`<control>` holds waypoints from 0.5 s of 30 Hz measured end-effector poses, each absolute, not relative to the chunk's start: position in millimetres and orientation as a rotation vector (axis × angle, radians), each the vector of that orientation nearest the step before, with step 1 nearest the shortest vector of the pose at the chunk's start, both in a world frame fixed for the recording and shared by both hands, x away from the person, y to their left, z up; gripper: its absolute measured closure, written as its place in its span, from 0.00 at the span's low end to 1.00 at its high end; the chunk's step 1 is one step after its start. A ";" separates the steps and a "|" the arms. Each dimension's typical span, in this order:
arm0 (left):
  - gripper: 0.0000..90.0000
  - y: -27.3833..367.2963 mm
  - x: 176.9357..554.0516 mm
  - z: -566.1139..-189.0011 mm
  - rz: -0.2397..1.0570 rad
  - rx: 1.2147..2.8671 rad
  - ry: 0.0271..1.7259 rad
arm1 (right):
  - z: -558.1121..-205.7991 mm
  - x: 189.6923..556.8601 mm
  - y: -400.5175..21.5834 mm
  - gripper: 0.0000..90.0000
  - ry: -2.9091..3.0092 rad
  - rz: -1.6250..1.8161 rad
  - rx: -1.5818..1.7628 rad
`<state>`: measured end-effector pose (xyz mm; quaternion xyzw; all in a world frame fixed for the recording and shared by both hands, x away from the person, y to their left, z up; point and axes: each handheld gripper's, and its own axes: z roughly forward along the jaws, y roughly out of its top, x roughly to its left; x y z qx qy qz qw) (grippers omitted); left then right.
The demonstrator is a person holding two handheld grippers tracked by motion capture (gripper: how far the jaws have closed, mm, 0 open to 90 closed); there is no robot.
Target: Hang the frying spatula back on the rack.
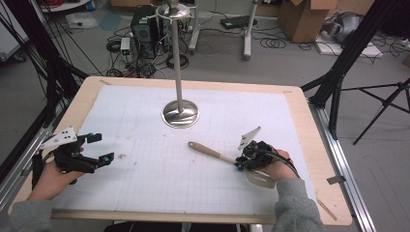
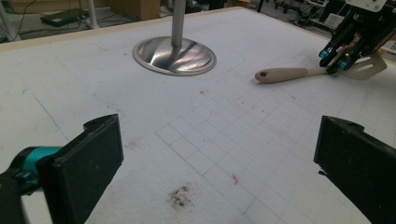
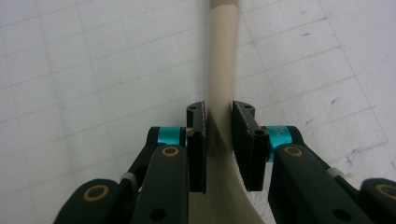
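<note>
From the high view, the spatula [image 1: 220, 156] lies on the bench [image 1: 145, 169], the right gripper [image 1: 240, 163] at its neck; the left gripper view shows the left gripper [image 2: 219, 163] with fingers wide, nothing between; the right gripper view shows fingers [image 3: 197, 140] clamped on the handle.

Matt surfaces around one polished metal stand

The spatula [image 3: 220, 70] is showing a smooth, matt cream handle; the stand's base [image 1: 180, 114] is gleaming as polished metal; white gridded paper [image 1: 145, 169] is covering the pale wooden worktop [image 1: 309, 130]; black jaws are looking matt plastic.
</note>
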<state>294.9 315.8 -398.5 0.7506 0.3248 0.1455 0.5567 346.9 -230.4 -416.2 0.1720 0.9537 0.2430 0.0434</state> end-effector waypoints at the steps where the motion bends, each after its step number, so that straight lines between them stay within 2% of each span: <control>1: 0.02 315.9 294.9 -398.5 0.343 1.771 0.766 | -416.2 347.3 -230.6 0.85 2.918 0.748 0.530; 15: 0.02 316.4 294.7 -398.0 0.347 1.772 0.766 | -414.4 347.2 -237.0 0.86 2.899 0.797 0.565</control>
